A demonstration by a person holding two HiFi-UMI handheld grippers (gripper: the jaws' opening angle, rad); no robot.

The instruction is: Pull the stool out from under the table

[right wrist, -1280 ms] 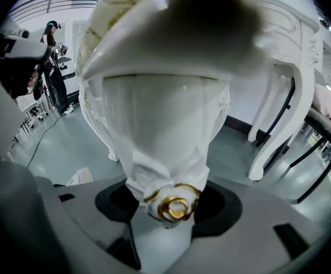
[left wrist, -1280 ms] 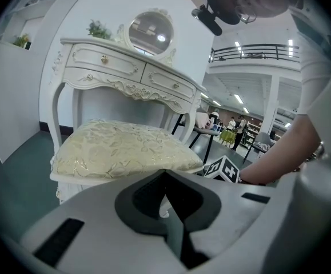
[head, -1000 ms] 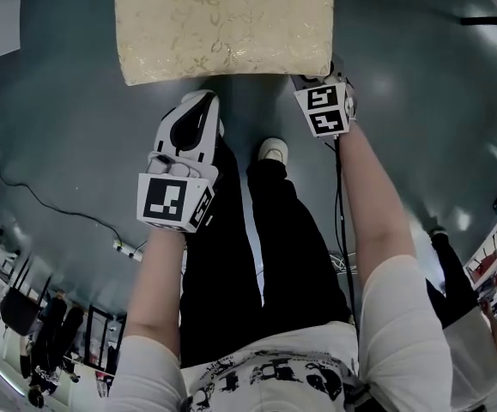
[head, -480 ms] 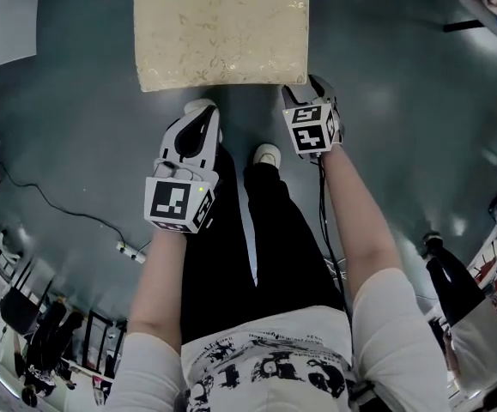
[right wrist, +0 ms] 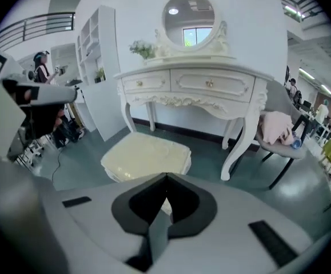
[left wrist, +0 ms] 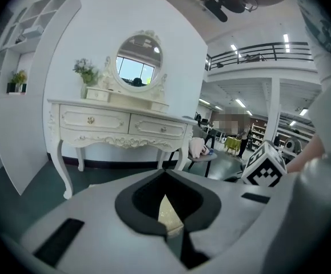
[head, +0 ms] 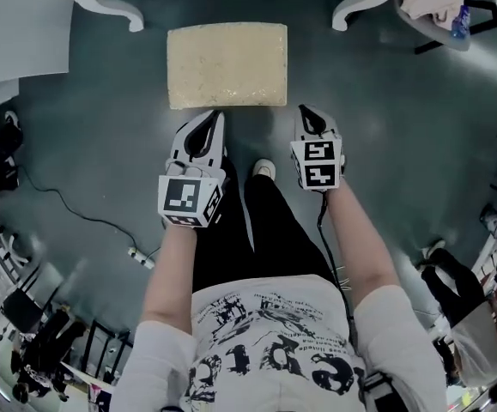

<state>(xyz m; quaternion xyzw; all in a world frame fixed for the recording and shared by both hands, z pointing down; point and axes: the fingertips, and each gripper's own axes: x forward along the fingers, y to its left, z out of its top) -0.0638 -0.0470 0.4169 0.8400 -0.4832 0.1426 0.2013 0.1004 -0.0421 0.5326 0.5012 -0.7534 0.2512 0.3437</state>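
Note:
The stool (head: 227, 65) has a cream patterned cushion and stands on the dark floor in front of the white dressing table (right wrist: 194, 87), out from between its legs. My left gripper (head: 212, 117) hovers short of the stool's near edge, shut and empty. My right gripper (head: 306, 112) hangs off the stool's near right corner; its jaws have just closed with nothing between them. In the right gripper view the stool (right wrist: 147, 156) lies beyond the shut right gripper (right wrist: 166, 177). In the left gripper view only a sliver of cushion (left wrist: 169, 211) shows past the left gripper (left wrist: 165, 173).
The table's curved white legs (head: 119, 5) flank the space behind the stool. A chair with a pink cloth (right wrist: 276, 130) stands to the right of the table. A cable (head: 68, 213) runs over the floor at left. The person's legs and shoe (head: 263, 168) are just below the grippers.
Both grippers have lifted up and away from the stool; the right one has left the cushion's near right corner. The head view has risen, so the stool looks smaller and the table legs show.

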